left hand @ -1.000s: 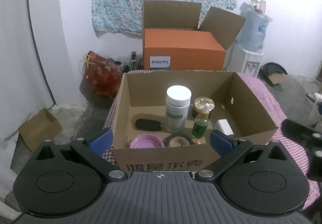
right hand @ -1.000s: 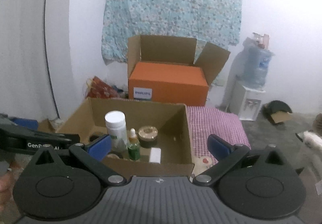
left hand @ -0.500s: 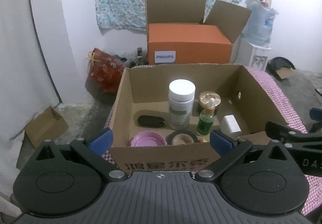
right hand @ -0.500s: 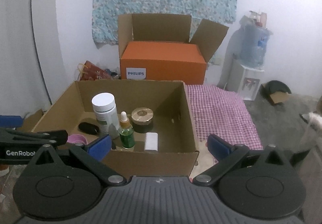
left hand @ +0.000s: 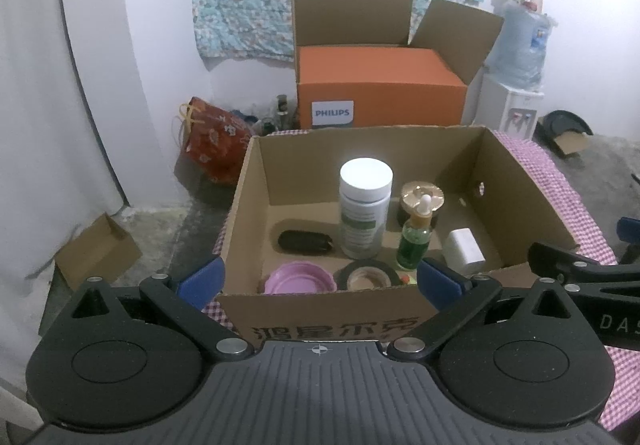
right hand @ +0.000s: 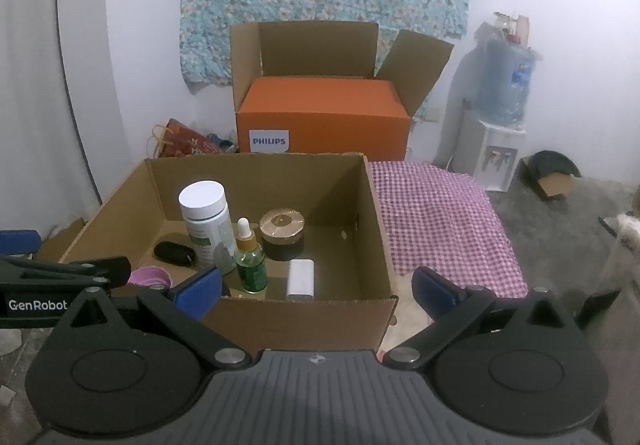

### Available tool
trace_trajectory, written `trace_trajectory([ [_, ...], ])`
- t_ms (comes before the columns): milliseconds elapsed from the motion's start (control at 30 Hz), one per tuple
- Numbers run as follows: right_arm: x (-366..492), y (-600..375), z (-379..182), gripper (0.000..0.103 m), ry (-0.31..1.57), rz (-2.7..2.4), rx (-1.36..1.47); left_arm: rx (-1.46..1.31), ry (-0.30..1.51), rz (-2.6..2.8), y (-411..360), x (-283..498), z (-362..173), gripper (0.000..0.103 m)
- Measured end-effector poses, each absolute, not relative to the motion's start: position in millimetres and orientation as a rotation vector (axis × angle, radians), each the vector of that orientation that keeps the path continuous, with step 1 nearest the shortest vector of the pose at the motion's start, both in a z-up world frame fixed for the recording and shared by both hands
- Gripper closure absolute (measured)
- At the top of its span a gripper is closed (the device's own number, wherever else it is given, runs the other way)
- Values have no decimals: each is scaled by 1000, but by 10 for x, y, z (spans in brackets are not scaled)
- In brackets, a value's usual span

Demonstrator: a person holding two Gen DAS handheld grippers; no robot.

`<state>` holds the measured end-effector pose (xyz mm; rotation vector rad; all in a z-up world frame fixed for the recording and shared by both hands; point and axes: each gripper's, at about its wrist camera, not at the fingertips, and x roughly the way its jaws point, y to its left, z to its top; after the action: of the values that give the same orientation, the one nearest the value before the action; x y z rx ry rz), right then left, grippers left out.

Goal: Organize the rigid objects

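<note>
Box [left hand: 328,319]: nearer and lower in view than a second ago; contents untouched.
Tongs: left tongs [left hand: 320,279] and right tongs [right hand: 316,287] wide, empty, closing in.

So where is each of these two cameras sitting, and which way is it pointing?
Left wrist view: rides on the left gripper, looking forward and slightly down into the cardboard box; its own open blue-tipped fingers show, and the right gripper pokes in at the right edge.
Right wrist view: rides on the right gripper, aimed at the box's right part and the checked cloth; its open fingers show, with the left gripper at the left edge.
Both see the white-capped bottle, green dropper bottle and orange Philips box.
</note>
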<state>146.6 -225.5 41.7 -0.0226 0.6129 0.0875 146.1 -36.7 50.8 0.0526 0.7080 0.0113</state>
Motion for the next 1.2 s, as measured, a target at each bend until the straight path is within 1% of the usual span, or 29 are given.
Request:
trace_trajectory([
  [1200, 1420, -2218, 439, 0, 622, 84, -20, 45, 711, 9, -318, 1454, 510, 1],
])
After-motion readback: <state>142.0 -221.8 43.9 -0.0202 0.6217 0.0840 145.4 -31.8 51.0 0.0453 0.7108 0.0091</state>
